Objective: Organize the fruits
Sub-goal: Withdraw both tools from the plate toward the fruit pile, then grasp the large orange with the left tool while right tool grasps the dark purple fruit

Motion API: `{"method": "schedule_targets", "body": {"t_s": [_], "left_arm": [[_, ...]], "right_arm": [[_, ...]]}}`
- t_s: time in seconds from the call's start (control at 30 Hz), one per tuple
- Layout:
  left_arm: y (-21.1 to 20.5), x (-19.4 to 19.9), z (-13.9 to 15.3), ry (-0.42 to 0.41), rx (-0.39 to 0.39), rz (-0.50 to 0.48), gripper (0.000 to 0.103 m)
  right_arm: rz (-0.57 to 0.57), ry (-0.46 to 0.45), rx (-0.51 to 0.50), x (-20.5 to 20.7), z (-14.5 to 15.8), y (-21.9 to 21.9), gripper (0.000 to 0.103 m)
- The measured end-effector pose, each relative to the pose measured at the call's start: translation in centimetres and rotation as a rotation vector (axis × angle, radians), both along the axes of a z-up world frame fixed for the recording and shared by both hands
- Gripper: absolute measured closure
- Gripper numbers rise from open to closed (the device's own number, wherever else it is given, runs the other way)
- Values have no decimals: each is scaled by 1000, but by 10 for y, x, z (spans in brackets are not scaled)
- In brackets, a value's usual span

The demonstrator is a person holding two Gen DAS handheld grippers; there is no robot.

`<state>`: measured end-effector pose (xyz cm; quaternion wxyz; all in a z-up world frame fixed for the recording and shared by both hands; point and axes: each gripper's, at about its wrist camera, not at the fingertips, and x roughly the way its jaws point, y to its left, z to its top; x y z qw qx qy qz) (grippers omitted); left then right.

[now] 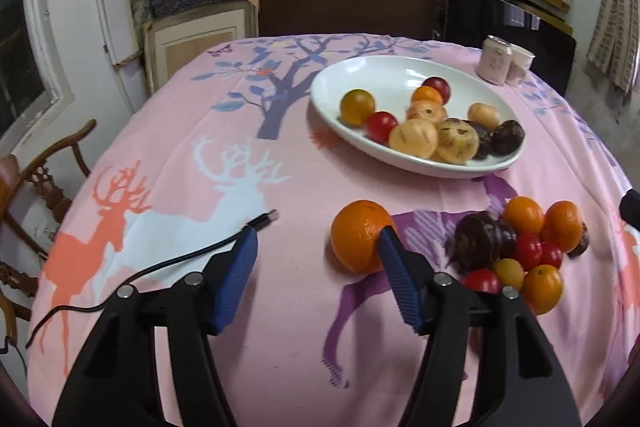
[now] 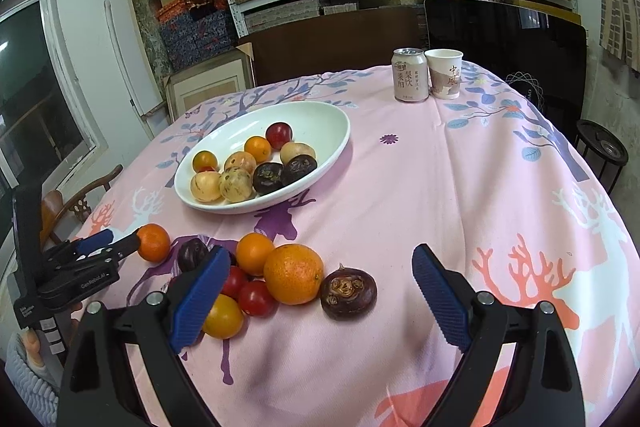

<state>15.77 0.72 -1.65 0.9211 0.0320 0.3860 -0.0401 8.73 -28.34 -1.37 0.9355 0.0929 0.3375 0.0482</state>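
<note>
Right now your left gripper (image 1: 318, 235) stands spread over the pink cloth (image 1: 280, 307), nothing pinched; its right pad (image 1: 396, 279) sits against the near side of an orange (image 1: 358, 237), while the left pad (image 1: 236, 275) is well clear of it, next to the tip of a black cable (image 1: 160, 263). From the right wrist view you can see that same gripper (image 2: 120, 245) low at the left, its tips right at the orange (image 2: 153, 242). Your right gripper (image 2: 316, 275) is also spread wide and holds nothing; between its pads lie a larger orange (image 2: 293, 273) and, just beside it, a dark brown fruit (image 2: 348, 291). Behind its left pad (image 2: 198, 297) is the rest of the loose pile (image 2: 240, 291): red tomatoes, a yellow one, a small orange and another dark fruit, all touching or nearly so. Farther back, a white bowl (image 2: 320, 125) holds about nine fruits gathered at its near end: pale yellow, orange, red and two dark ones. Well beyond it, near the far edge of the table, a can (image 2: 409, 75) and a paper cup (image 2: 444, 73) stand upright side by side
</note>
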Motion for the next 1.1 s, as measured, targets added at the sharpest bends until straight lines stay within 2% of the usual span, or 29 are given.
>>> {"method": "schedule_targets", "body": {"t_s": [0.13, 0.2, 0.3, 0.4, 0.6, 0.73, 0.87, 1.0, 1.07, 1.1], "left_arm": [[-5, -7, 5, -21, -26, -39, 42], [-12, -10, 7, -47, 5, -56, 40], [-17, -1, -6, 23, 15, -61, 40], [-17, 6, -12, 48, 19, -57, 40], [-15, 16, -13, 51, -30, -71, 44], [-17, 19, -15, 59, -51, -97, 50], [-17, 24, -16, 66, -74, -101, 51], [-23, 27, -18, 66, -57, -113, 52], [-25, 27, -17, 60, -53, -123, 60], [-28, 27, -17, 58, -44, -131, 60]], "right_arm": [[0, 3, -3, 0, -1, 1, 10], [1, 6, -3, 1, -1, 1, 10], [0, 4, -5, 1, -1, 1, 10], [0, 9, -6, 2, -2, 1, 10], [0, 22, -16, 4, -6, 2, 10], [-3, 28, -21, 5, -7, 2, 10], [-5, 43, -24, 5, -10, 1, 10], [-14, 75, -53, 3, -19, 2, 10], [-18, 97, -72, -2, -26, 1, 10], [-24, 100, -84, -5, -28, 1, 10]]}}
